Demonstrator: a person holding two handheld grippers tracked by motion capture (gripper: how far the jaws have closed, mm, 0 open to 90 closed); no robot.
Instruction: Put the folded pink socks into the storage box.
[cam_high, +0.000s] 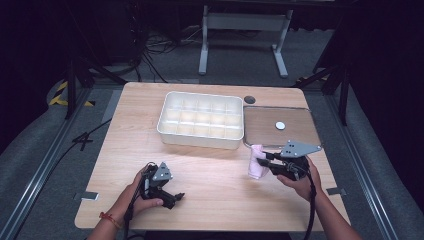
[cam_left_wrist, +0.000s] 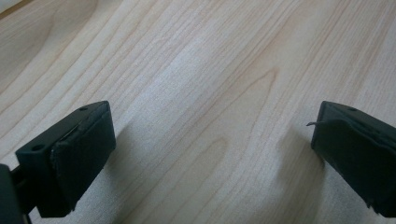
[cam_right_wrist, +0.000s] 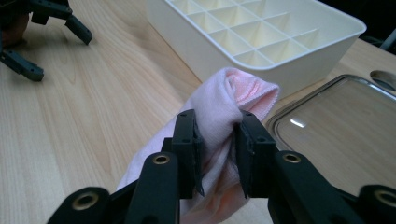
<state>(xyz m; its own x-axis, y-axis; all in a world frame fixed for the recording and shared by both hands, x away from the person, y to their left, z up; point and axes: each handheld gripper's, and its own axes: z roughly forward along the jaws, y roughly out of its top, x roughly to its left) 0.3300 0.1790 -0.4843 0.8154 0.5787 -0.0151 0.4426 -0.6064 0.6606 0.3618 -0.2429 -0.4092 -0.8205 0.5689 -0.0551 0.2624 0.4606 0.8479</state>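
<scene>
At the lower right of the high view, the right gripper (cam_high: 263, 159) pinches a soft pink rolled cloth (cam_high: 257, 162) just below the clear rectangular lid (cam_high: 300, 131) and right of the white plastic compartment tray (cam_high: 200, 137). At lower left, the left gripper (cam_high: 176, 198) rests spread and empty on the pale wooden surface (cam_high: 210, 185).

Left gripper (cam_high: 176, 197): black frame, topped by a grey three-cornered plate; a black cable is trailed along the forearm. Its pads (cam_left_wrist: 84, 161) are seen as matt black blocks with small screw holes. A red band is worn at the left wrist (cam_high: 107, 219). Right gripper (cam_high: 263, 159): black linkage arms fitted with brass-coloured rivets; a grey plate is carried on top.
</scene>
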